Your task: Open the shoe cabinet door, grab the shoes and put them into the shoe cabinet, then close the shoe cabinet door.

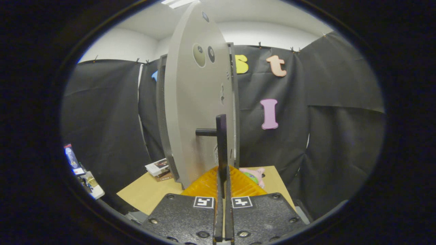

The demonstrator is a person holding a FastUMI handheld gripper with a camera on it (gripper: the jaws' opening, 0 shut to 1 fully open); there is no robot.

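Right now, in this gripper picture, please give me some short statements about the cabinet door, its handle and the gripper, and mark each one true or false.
1. The gripper has its fingers pressed on the black handle. True.
2. The grey cabinet door is fully closed. False: it stands open, seen nearly edge-on.
3. A pink plush toy lies on the wooden table, beyond the fingers. True.
4. The handle is white. False: it is black.
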